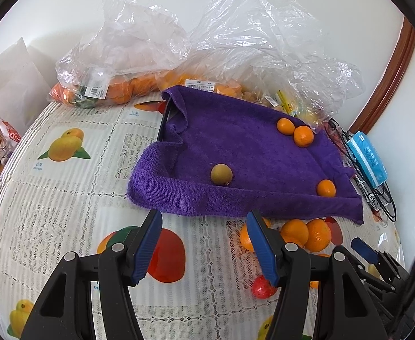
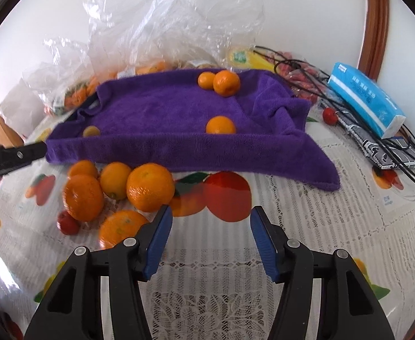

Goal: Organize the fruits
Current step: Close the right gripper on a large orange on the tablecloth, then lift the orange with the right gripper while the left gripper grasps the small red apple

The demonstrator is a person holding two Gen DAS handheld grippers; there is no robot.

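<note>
Left gripper (image 1: 204, 215): jaws apart, nothing between the blue pads, poised over the fruit-print tablecloth (image 1: 65, 198) just short of the near hem of the purple towel (image 1: 235, 153). Right gripper (image 2: 210, 212): jaws likewise apart and empty, aimed at the same towel from the other side, with a printed red fruit showing in the gap.

Beyond, against the wall: two crumpled clear plastic bags (image 1: 139, 45) with orange fruit inside. Purple towel draped over a tray, dark rim (image 1: 163, 121) showing at its far left corner. On the towel: two small oranges (image 1: 295, 131) touching at the far right, one orange (image 1: 326, 187) alone by the near edge, one brownish-green round fruit (image 1: 221, 173) by the near left.

On the bare cloth in front of the towel: a loose cluster of oranges (image 2: 128, 187), several touching, with a small red fruit (image 2: 68, 223) just beside them. Right of the towel: a blue tissue pack (image 2: 363, 99) lying on black cables (image 2: 391, 147).
</note>
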